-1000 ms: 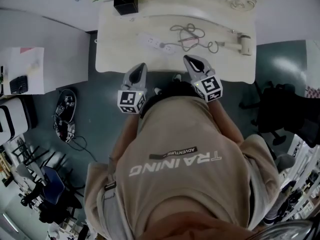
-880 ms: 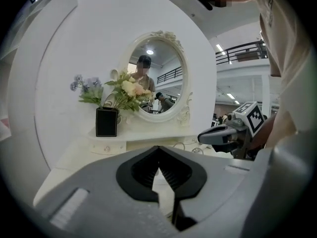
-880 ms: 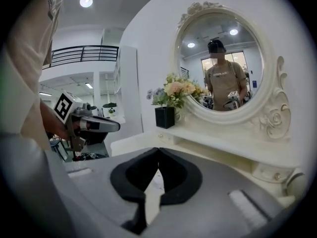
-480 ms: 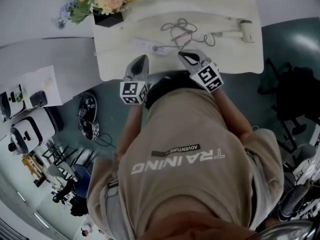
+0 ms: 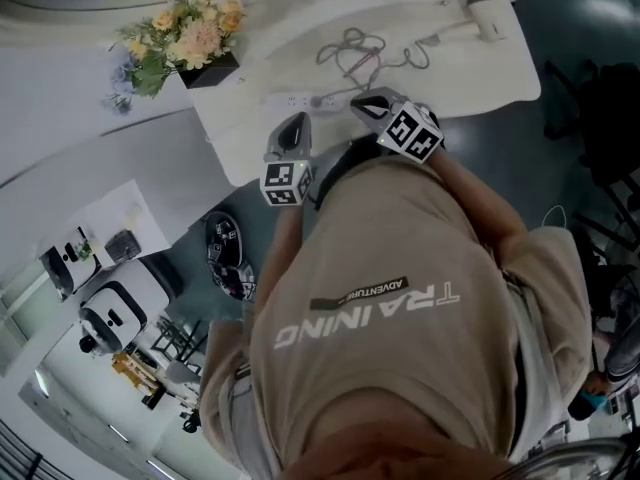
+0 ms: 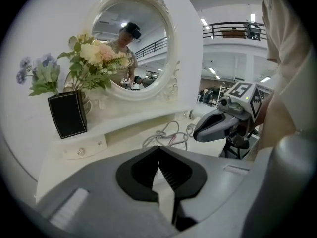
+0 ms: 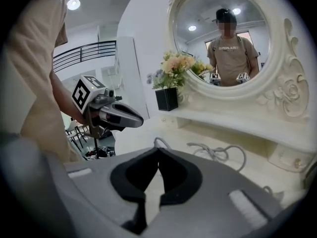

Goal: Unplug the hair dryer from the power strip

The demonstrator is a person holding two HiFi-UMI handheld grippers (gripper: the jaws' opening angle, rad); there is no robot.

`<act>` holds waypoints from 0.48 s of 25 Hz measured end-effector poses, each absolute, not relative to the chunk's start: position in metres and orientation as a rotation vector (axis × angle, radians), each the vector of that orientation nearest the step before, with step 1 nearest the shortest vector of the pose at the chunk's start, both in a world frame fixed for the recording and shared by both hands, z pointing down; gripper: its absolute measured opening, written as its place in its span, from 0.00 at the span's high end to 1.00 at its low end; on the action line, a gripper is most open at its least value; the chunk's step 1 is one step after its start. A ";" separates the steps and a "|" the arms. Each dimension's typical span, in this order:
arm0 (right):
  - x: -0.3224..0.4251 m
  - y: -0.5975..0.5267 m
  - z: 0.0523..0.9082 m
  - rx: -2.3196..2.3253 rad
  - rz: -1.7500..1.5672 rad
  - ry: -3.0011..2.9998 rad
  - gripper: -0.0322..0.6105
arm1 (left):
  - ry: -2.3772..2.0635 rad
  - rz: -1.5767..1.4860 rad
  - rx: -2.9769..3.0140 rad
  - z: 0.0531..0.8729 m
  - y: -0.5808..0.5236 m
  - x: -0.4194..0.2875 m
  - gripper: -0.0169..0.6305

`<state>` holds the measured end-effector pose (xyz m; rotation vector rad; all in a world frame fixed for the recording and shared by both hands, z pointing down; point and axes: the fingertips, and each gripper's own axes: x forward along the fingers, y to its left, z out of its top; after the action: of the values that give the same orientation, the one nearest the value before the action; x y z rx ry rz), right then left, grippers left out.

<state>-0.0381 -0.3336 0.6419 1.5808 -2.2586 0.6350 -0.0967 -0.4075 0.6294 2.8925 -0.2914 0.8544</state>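
**Plug not yet touched**

The left tool (image 5: 297,125) and right tool (image 5: 360,101) are both closed, holding nothing. The hair dryer (image 5: 482,18) lies on the bench (image 5: 500,73), far right. The power strip (image 5: 295,99) lies just before the tools. Pulling the tangled cord (image 5: 355,53) could drag the loose strip. The plug itself is too small to see.

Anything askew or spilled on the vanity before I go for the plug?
Nothing looks spilled or damaged. The only untidy thing is the cord, lying in a loose tangle between the power strip and the hair dryer. The flower vase stands upright.
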 end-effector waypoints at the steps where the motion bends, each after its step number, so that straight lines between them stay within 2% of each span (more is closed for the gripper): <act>1: -0.042 -0.335 0.644 1.569 0.660 -2.252 0.95 | -0.252 0.880 2.904 0.633 -0.408 -0.097 0.96; 12: -0.072 -0.362 0.682 1.530 0.778 -2.125 0.95 | 0.145 1.118 2.959 0.669 -0.412 -0.099 0.96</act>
<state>-0.0717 -0.3619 0.6815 1.5299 -2.1248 0.7778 -0.0992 -0.4119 0.6694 2.9590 0.1453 1.1185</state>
